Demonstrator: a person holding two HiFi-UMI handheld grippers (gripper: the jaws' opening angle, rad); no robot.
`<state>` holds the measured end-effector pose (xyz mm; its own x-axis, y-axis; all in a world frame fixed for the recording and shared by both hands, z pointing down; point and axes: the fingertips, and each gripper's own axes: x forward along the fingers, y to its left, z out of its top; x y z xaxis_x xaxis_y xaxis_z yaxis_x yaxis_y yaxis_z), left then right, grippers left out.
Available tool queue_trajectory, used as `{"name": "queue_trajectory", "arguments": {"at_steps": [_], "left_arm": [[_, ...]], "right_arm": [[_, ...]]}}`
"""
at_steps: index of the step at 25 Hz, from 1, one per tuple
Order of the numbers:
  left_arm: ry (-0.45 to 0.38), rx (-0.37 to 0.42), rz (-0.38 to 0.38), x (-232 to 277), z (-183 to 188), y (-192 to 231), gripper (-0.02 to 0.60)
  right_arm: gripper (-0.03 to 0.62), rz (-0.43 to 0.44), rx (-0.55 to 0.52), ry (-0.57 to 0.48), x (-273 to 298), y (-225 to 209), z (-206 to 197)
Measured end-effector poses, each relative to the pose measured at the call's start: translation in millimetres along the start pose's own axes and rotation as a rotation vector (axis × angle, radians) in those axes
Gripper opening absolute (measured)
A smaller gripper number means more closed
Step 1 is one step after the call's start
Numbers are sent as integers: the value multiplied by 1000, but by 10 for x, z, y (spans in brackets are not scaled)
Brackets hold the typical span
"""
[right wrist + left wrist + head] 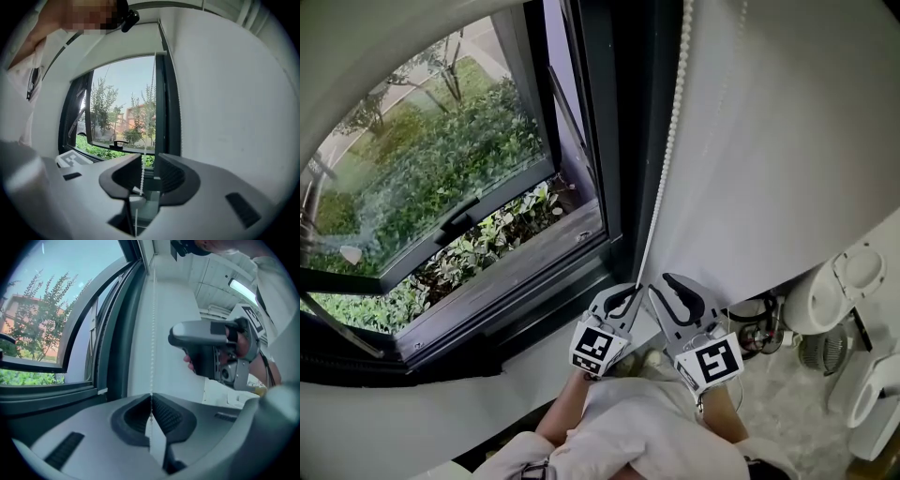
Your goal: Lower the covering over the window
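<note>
**Head view, read from 9 o'clock round to 3 o'clock.** The window (459,178) fills the 9-to-11 o'clock sector. Its glass is bare, and its sash (464,220) is tipped outward over greenery (487,141). No fabric of the covering shows in any view, so it is judged fully raised, above the top of the frame.

The bead chain (668,150), the covering's control, hangs beside the dark frame from 12 o'clock down toward 6 o'clock, where both grippers meet it.

The left gripper (625,298), at 6 o'clock, has its jaws pressed together on the chain. Its own view shows the beads entering the closed pads at the tip. This grip probably anchors the chain and keeps it taut.

The right gripper (672,286), just beside it toward 5 o'clock, has its jaws standing wide. The chain passes between them with neither pad pressing on it, so this claw has hold of nothing. That placement suggests a hand-over-hand pull, with the free claw set around the chain for a fresh grip.

White wall (787,141) occupies 1 to 3 o'clock. White fixtures (834,291) stand on the floor at 4 o'clock, well apart from the chain.
</note>
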<state>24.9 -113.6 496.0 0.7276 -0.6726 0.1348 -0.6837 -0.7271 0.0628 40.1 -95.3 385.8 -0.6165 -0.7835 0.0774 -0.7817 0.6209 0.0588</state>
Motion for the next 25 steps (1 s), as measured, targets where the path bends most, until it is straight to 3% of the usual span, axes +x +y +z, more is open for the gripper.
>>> {"name": "queue_trajectory", "arguments": {"at_steps": [14, 18, 25], "left_arm": [[-1, 6, -9, -1, 14, -38, 18], [-3, 4, -6, -15, 16, -35, 18], [-13, 12, -11, -26, -21, -20, 18]], "right_arm": [[106, 64, -94, -154, 337, 46, 745], [9, 67, -81, -169, 344, 54, 771], [-3, 59, -32, -209, 339, 59, 730]]}}
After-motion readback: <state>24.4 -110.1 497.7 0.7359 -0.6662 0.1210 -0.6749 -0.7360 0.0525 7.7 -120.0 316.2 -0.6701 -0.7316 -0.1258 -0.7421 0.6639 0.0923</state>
